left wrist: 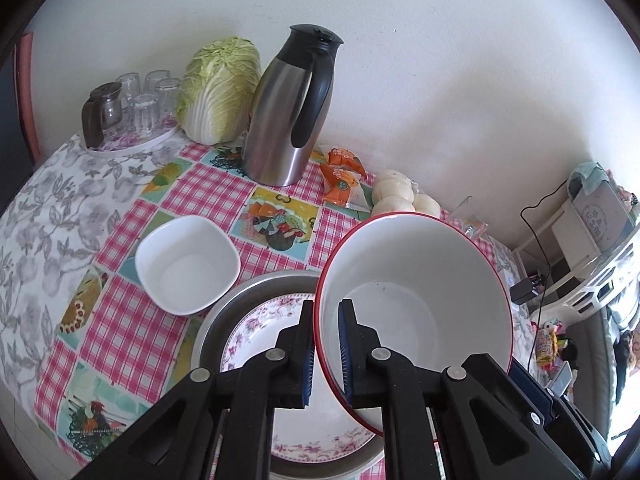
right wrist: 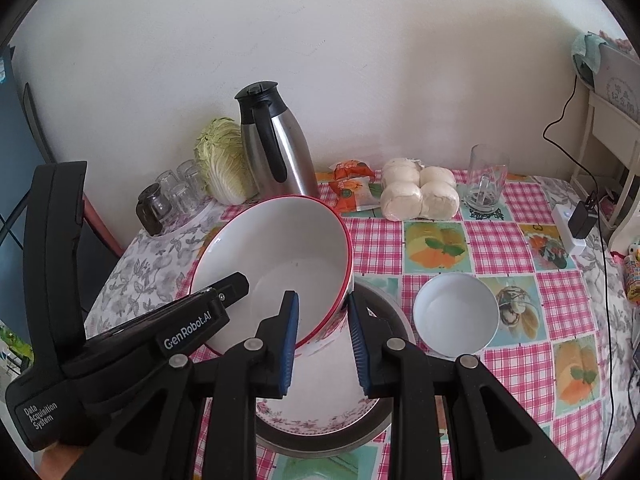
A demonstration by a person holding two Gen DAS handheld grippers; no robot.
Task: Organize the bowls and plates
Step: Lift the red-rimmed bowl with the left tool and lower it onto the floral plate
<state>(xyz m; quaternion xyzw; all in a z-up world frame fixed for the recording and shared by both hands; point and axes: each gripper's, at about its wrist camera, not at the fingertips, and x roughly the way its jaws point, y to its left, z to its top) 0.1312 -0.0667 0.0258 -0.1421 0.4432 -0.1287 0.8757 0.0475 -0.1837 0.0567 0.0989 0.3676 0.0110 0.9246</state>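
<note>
Two grippers lift a red-rimmed white ceramic bowl [right wrist: 276, 264] above a floral plate [left wrist: 256, 332].
Left gripper [left wrist: 326, 350], marked "GenRobot.AI" and "Data Acquisition System", and right gripper [right wrist: 322, 340] each pinch the rim.

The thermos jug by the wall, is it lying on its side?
No, the thermos jug stands upright on the table beside the cabbage.
</note>
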